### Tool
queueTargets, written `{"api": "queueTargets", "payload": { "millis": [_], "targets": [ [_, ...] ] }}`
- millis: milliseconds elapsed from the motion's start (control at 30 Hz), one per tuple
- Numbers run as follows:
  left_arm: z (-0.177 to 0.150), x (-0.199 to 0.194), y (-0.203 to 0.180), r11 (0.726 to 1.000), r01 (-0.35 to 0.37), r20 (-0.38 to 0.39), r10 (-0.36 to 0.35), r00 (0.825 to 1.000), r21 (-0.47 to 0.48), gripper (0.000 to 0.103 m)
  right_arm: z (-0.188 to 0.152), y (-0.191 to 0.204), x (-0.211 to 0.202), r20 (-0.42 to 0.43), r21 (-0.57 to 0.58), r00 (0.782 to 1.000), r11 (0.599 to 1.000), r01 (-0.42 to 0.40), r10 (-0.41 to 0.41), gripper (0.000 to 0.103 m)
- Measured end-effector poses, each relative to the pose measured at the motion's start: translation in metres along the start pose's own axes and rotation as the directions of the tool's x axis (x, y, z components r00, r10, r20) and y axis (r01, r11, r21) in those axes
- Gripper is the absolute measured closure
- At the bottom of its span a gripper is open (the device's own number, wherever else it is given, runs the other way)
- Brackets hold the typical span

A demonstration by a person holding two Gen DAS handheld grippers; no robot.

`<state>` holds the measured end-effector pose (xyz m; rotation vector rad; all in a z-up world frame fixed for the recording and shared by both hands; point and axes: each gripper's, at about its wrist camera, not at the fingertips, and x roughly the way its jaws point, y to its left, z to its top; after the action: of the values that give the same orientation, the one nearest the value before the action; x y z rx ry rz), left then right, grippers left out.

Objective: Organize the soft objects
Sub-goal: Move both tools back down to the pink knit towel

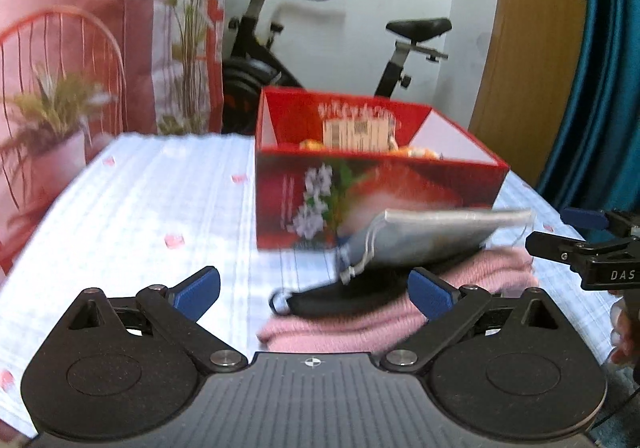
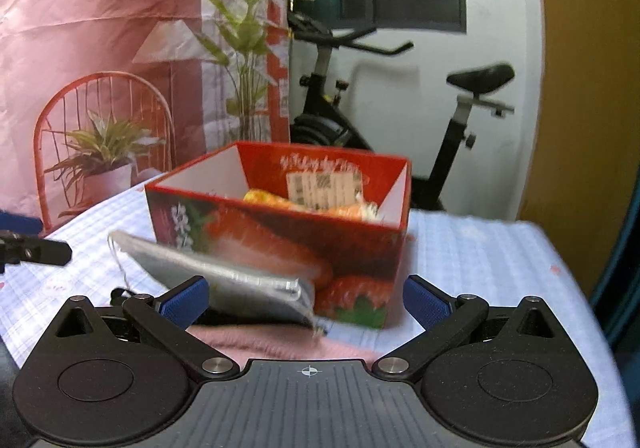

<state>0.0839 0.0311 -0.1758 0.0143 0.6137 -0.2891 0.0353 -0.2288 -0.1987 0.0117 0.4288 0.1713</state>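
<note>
Inside red box (image 2: pixel 280 248): orange soft items (image 2: pixel 304 205), blurred, perhaps toys; both grippers' fingers spread, holding nothing

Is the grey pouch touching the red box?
Cannot tell. In both views the grey pouch overlaps the red box, but blur hides whether it leans on the box or sits just in front.

A pouch (image 1: pixel 420 236) lies atop folded knitwear (image 1: pixel 360 324) on the desk (image 1: pixel 140 207), before the box (image 1: pixel 376 199), perhaps touching it.
</note>
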Motion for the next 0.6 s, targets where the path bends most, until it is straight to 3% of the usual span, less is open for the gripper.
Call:
{"api": "queueTargets", "payload": {
  "millis": [167, 333, 600],
  "targets": [
    [-0.014, 0.017, 0.006, 1.000, 0.015, -0.050, -0.016, 0.999, -0.014, 0.011, -0.022, -0.007, 0.012, -0.045, 0.052, 0.999, 0.999, 0.008, -0.006, 0.004],
    [-0.020, 0.035, 0.016, 0.996, 0.037, -0.083, -0.044, 0.996, -0.078, 0.021, -0.036, -0.021, 0.022, -0.037, 0.138, 0.999, 0.990, 0.023, -0.018, 0.017],
    [-0.028, 0.052, 0.018, 0.992, 0.053, -0.111, -0.065, 0.992, -0.111, 0.021, -0.057, -0.031, 0.039, -0.024, 0.283, 0.999, 0.959, 0.031, -0.025, 0.024]
  ]
}}
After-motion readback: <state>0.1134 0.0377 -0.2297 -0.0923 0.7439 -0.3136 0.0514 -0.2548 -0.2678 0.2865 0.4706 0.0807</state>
